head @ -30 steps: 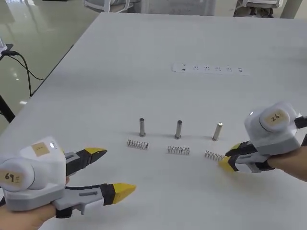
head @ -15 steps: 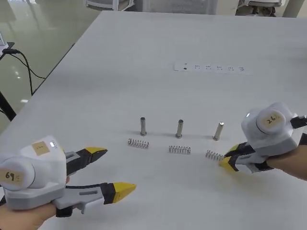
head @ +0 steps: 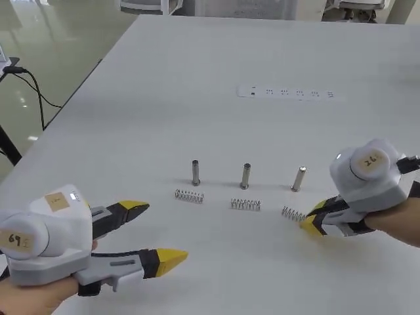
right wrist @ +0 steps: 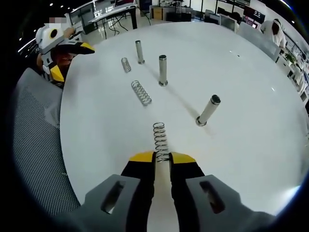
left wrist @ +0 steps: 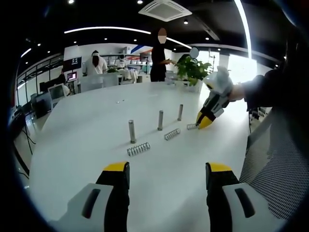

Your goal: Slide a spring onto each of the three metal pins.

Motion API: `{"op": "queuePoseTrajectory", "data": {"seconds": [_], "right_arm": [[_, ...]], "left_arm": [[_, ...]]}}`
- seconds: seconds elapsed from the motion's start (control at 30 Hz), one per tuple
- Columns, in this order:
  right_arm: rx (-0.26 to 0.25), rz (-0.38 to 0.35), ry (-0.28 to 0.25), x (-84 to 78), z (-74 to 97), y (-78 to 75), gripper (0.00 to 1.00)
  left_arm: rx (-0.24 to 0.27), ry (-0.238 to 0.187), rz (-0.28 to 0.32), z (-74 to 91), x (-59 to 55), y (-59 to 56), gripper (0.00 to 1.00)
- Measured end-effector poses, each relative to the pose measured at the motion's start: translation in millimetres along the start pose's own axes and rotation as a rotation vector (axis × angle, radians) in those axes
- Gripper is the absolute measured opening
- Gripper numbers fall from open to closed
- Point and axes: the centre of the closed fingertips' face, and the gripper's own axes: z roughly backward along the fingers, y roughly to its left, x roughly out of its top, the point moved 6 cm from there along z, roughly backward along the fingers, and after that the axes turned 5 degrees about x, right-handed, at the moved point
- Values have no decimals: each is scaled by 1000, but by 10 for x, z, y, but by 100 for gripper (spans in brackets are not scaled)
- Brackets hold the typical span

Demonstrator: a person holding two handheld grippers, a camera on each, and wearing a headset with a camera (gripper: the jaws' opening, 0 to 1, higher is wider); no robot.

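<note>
Three metal pins stand upright in a row: left pin (head: 195, 172), middle pin (head: 246, 176), right pin (head: 298, 178). In front of each pin a spring lies flat: left spring (head: 189, 195), middle spring (head: 245, 205), right spring (head: 293, 214). My right gripper (head: 310, 219) is down at the table, its yellow tips closed on the near end of the right spring (right wrist: 160, 137), which still rests on the surface beside the right pin (right wrist: 208, 110). My left gripper (head: 154, 233) hovers at the lower left, jaws wide open and empty, pointing at the left spring (left wrist: 138, 149).
A white power strip (head: 283, 92) lies flat on the white table (head: 197, 98) farther back. The table's left edge (head: 72, 98) drops to the floor, where a black cable (head: 33, 92) runs. People stand behind the table in the left gripper view.
The right gripper has crept slightly toward the end of the right spring. The left gripper, pins and other springs have stayed put.
</note>
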Motion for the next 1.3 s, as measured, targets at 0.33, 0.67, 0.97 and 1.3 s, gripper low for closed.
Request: {"op": "queuePoseTrajectory", "data": {"seconds": [0.33, 0.67, 0.97, 1.3], "right_arm": [[26, 46, -12, 92, 71, 131, 13], [46, 110, -17, 252, 121, 255, 13], [88, 178, -3, 396, 105, 402, 13], [130, 249, 8, 528, 95, 582, 13]], "left_arm": [[-39, 4, -31, -59, 35, -77, 60], [-72, 1, -70, -103, 97, -102, 58], [-117, 0, -110, -210, 178, -166, 57], [-183, 4, -145, -304, 229, -284, 54]]}}
